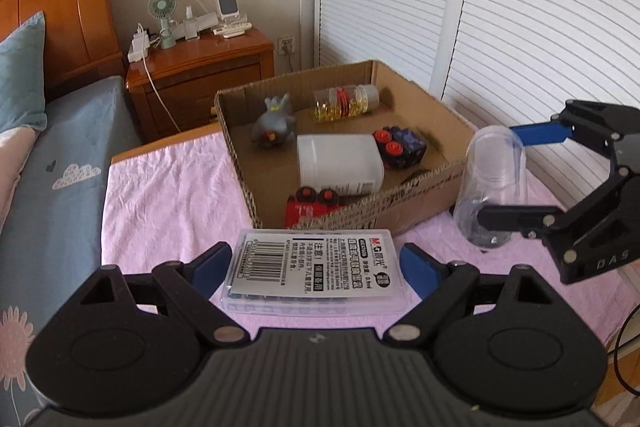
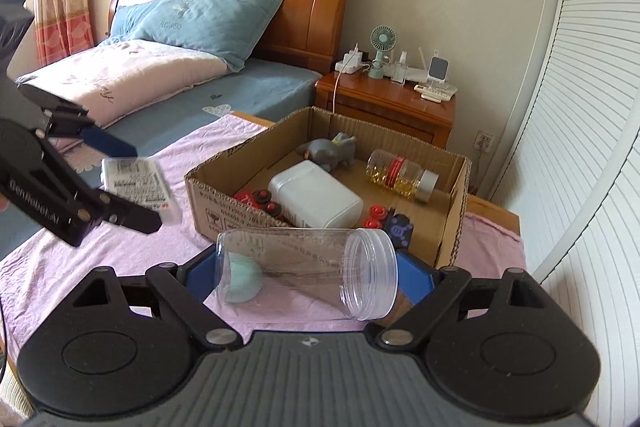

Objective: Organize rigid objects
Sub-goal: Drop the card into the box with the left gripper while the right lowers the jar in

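Jar point(image 2: 306, 273) lies crosswise in my right gripper point(image 2: 306, 277), case point(image 1: 314, 267) clamped in my left gripper point(image 1: 316, 267); box point(image 2: 456, 227) sits just ahead of both.

Open pink cloth point(image 1: 160, 195) left of the cardboard box point(image 1: 420, 203) leaves passage; inside, a white container point(image 1: 340, 163) and toys crowd the floor.

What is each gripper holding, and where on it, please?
Left gripper clamps the flat plastic case by its long side edges. Right gripper clamps the clear jar end to end, base and open mouth.
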